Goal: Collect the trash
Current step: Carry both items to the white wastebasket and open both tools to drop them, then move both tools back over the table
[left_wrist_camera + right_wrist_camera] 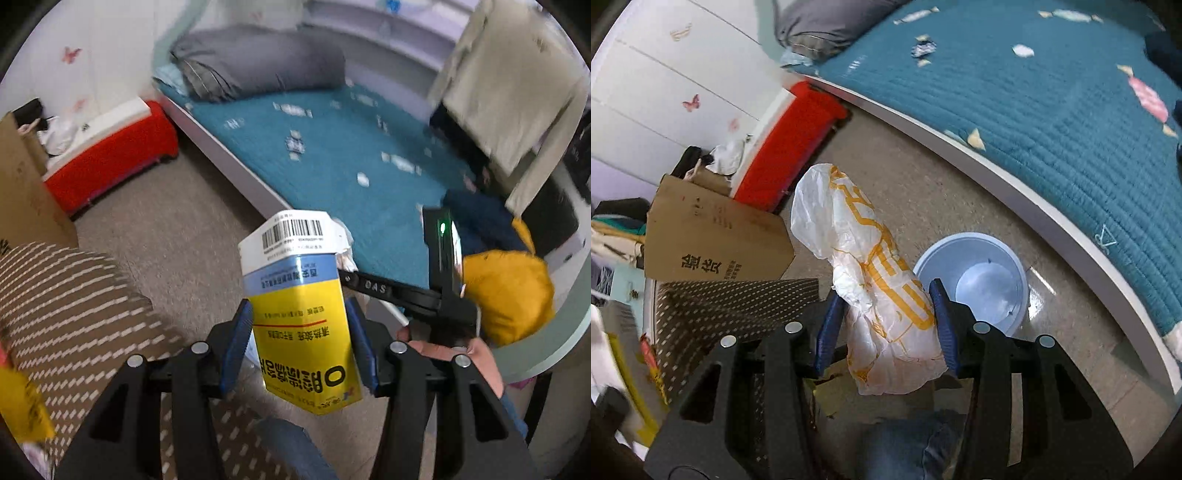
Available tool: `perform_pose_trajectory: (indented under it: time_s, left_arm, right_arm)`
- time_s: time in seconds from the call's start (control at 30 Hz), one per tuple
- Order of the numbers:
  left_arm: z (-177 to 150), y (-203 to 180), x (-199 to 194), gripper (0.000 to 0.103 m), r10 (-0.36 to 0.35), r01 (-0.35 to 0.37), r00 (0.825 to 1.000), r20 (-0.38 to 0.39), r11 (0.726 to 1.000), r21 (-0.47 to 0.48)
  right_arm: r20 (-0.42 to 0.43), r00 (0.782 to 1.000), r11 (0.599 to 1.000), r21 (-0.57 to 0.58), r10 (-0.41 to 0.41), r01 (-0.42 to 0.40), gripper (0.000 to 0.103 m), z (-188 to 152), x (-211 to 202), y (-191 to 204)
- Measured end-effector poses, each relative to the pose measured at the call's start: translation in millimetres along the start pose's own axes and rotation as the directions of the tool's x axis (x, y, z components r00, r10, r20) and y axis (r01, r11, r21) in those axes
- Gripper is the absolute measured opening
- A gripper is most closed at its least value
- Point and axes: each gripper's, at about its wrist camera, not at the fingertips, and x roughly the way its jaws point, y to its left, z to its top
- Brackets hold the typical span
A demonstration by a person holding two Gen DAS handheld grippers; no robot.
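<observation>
The left gripper [301, 343] is closed on a yellow medicine box [301, 317], whose sides are pressed by the 2 blue pads [236, 350]. The box is held slightly tilted, with its printed text upside down in the left wrist view. A yellow face, a blue band and a white end carrying a barcode are shown, and a scrap of white paper is seen just behind the top edge. The jaws are kept at a middling width, set by the box between them.

The right gripper [886, 325] is closed on a crumpled white plastic bag [871, 266] printed with orange lines. The bag is pinched between the blue pads [831, 328] at its lower part, while its loose upper end is stretched away over the floor. The jaws are likewise held at a middling width by the bunched plastic.

Just beside the right gripper's right finger, a pale blue bin [975, 273] is seen on the speckled floor [923, 177], its inside looking bare. A bed with a teal quilt [1052, 110] is placed beyond the bin, and small wrappers [923, 48] are scattered on it. A grey pillow [258, 66] is laid at the head of the bed. A cardboard box [713, 236] and a red bench [790, 147] are found to the left, near the white wall.
</observation>
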Motion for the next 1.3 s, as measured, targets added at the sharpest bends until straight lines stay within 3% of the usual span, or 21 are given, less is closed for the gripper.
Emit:
perform_pose_trajectory:
  time_s: [0.1,0.13,0.17,0.2,0.23,0.3,0.43,0.67,0.87,1.03,1.3]
  left_arm:
    - [11,-11,32,0.051,-0.002,0.004,0.997,-0.075,0.999,0.036]
    - [13,-13,41,0.055,0.002,0.003,0.995,-0.098,0.999,0.051]
    - [16,-15,50,0.063,0.013,-0.005,0.993,-0.121,0.998,0.068]
    - [20,-15,63,0.071,0.035,-0.022,0.988,-0.152,0.996,0.084]
    - [23,-15,71,0.085,0.051,-0.036,0.985,-0.165,0.995,0.09]
    - [27,-11,79,0.087,0.09,-0.077,0.983,-0.162,0.993,0.086]
    - [30,-6,79,0.087,0.083,-0.078,0.986,-0.147,0.996,0.041]
    - [22,-3,44,0.089,0.091,-0.088,0.993,-0.074,0.995,0.041]
    - [9,5,-3,0.089,0.102,-0.102,0.995,0.02,0.995,0.017]
    - [-5,8,-55,0.092,0.119,-0.12,0.985,0.127,0.993,-0.005]
    - [-33,17,-132,0.092,0.153,-0.144,0.954,0.259,0.988,-0.054]
  right_arm:
    - [-0.013,1.0,0.999,0.032,0.012,-0.011,0.055,6,11,-8]
    - [-0.022,0.999,0.998,0.055,0.026,-0.025,0.066,9,15,-13]
    - [-0.025,0.999,0.997,0.071,0.03,-0.028,0.076,11,18,-16]
    - [-0.024,0.999,0.996,0.082,0.031,-0.029,0.079,11,19,-19]
    - [-0.024,0.999,0.995,0.095,0.033,-0.031,0.082,12,20,-22]
    - [-0.02,0.999,0.993,0.117,0.028,-0.025,0.088,11,19,-29]
    - [-0.008,1.0,0.993,0.118,0.009,-0.008,0.091,1,8,-35]
    - [0.016,1.0,0.995,0.102,-0.003,0.001,0.095,-16,-11,-30]
    - [0.082,0.997,0.998,0.054,0.008,-0.013,0.097,-30,-50,-1]
    - [0.167,0.985,0.999,-0.025,0.036,-0.032,0.097,-43,-95,38]
    - [0.274,0.958,0.979,-0.204,0.084,-0.028,0.097,-75,-155,110]
